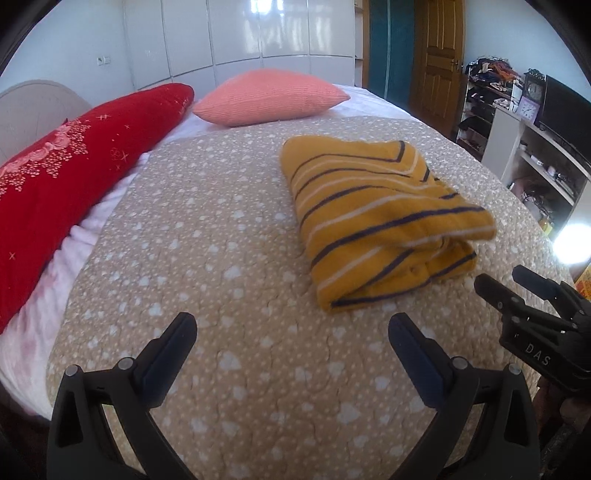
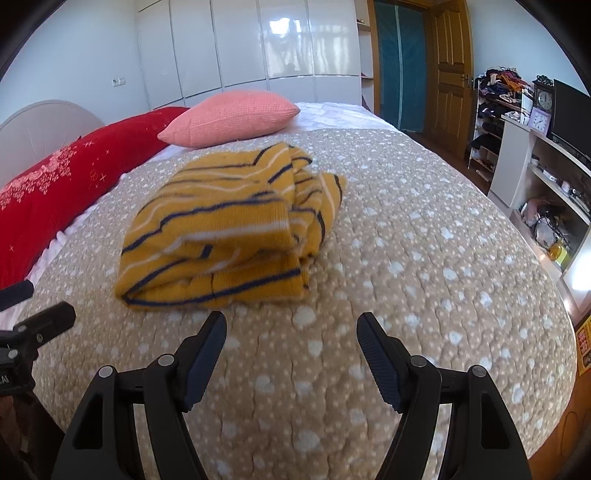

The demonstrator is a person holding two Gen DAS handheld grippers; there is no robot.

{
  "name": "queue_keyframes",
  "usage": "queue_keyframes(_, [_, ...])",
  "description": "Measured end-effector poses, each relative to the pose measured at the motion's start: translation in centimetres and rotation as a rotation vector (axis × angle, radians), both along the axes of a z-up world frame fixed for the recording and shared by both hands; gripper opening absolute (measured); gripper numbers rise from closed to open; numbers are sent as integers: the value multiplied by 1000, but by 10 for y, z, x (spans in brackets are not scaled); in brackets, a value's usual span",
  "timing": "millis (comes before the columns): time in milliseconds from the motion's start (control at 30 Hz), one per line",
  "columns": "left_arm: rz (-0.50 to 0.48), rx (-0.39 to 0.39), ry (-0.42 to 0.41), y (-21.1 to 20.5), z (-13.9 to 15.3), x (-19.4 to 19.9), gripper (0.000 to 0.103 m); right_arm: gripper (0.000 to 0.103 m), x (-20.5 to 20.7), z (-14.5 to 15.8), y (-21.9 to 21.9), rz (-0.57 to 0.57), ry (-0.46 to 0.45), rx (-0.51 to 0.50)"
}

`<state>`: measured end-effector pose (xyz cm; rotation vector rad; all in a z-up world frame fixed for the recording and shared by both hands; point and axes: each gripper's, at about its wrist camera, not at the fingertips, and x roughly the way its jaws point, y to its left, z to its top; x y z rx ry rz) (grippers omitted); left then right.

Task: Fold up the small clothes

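A mustard-yellow garment with dark and white stripes (image 1: 384,221) lies folded in a thick bundle on the beige dotted bedspread (image 1: 221,258); it also shows in the right wrist view (image 2: 229,229). My left gripper (image 1: 291,328) is open and empty, hovering over the spread, near and to the left of the bundle. My right gripper (image 2: 291,328) is open and empty, just in front of the bundle's near edge. The right gripper also shows at the right edge of the left wrist view (image 1: 498,280), and the left gripper at the left edge of the right wrist view (image 2: 37,306).
A long red pillow (image 1: 74,177) and a pink pillow (image 1: 269,96) lie at the head of the bed. White wardrobes (image 1: 240,33) stand behind. A wooden door (image 1: 436,62), shelves with clutter (image 1: 532,162) and a dark screen (image 1: 565,110) are at the right.
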<state>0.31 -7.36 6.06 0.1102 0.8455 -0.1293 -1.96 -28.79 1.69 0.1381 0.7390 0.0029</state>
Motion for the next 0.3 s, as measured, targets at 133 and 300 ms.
queue_keyframes(133, [-10, -8, -3, -4, -1, 15, 103, 78, 15, 5, -3, -7, -12, -7])
queue_keyframes(300, [2, -26, -2, -4, -1, 28, 103, 78, 28, 9, -4, -7, -7, -15])
